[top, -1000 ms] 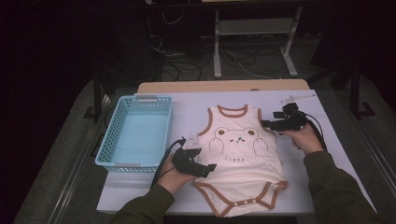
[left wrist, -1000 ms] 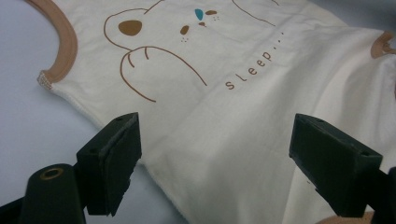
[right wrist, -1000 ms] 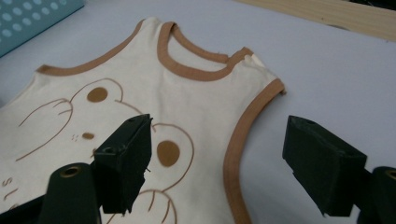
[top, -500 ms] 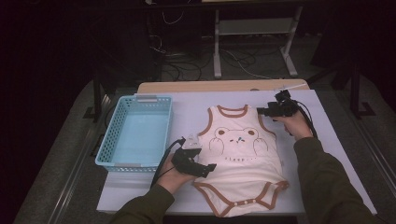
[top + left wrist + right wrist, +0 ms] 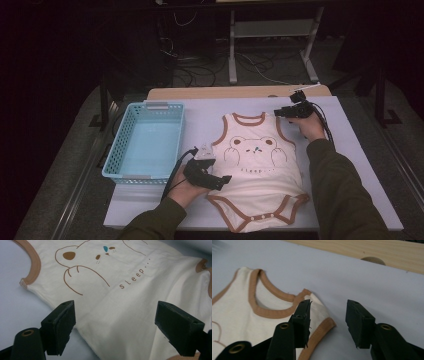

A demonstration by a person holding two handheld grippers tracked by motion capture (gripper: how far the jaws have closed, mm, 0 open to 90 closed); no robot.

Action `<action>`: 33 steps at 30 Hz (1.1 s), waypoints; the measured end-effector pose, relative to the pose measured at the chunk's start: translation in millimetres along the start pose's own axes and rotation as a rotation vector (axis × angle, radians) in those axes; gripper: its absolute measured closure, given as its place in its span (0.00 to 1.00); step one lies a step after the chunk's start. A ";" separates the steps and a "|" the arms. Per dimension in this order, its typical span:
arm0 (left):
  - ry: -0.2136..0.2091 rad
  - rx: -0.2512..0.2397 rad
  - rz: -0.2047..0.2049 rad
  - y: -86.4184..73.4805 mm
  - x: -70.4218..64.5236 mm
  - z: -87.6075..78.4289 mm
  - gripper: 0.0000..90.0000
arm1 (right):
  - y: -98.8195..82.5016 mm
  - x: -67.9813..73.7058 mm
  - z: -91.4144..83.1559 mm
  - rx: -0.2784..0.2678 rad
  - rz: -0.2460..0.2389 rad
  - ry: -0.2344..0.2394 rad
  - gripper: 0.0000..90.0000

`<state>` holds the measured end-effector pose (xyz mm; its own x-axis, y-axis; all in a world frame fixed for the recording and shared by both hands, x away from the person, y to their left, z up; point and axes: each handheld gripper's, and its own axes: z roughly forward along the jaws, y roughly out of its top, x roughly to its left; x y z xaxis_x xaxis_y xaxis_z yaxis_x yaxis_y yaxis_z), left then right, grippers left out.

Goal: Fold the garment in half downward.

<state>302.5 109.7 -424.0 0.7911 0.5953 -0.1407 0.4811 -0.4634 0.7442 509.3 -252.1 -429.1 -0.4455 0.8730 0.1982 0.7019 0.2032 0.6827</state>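
Note:
A cream baby bodysuit (image 5: 257, 165) with brown trim and a bear print lies flat on the white table (image 5: 200, 120), neck toward the far side. My left gripper (image 5: 220, 181) rests at its left edge, near the waist. Its jaws stand wide open over the cloth (image 5: 112, 297) near the word "sleep" and hold nothing. My right gripper (image 5: 280, 112) is at the far right shoulder strap. Its jaws have just been closing, and the strap's brown corner (image 5: 325, 326) lies between them. The right gripper's pads (image 5: 328, 320) are still apart from it.
A light blue plastic basket (image 5: 112, 167) stands on the left part of the table. A wooden strip (image 5: 225, 92) runs along the far edge. Cables trail from both grippers. Dark floor and a metal stand lie beyond the table.
My right gripper has moved away from the person and slightly left, from beside the bodysuit's armhole to its far shoulder strap, and its jaws have narrowed. The left gripper has stayed put.

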 end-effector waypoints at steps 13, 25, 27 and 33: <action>-0.003 -0.007 -0.007 -0.1 0.3 -0.1 0.18 | -5.1 -0.7 17.8 0.001 0.011 -0.019 0.67; 0.014 0.005 -0.013 2.1 2.2 2.3 0.19 | -9.5 3.7 22.3 0.049 -0.060 -0.007 0.80; 0.018 -0.001 -0.022 3.9 2.5 3.3 0.19 | -9.6 4.2 22.4 0.049 -0.056 -0.006 0.81; 0.037 -0.016 -0.048 15.6 5.3 8.3 0.19 | -9.8 3.8 23.1 0.045 -0.053 0.001 0.85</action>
<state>317.4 100.1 -418.5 0.7528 0.6403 -0.1524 0.5118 -0.4237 0.7474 513.6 -240.6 -451.3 -0.4832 0.8602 0.1631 0.7014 0.2689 0.6601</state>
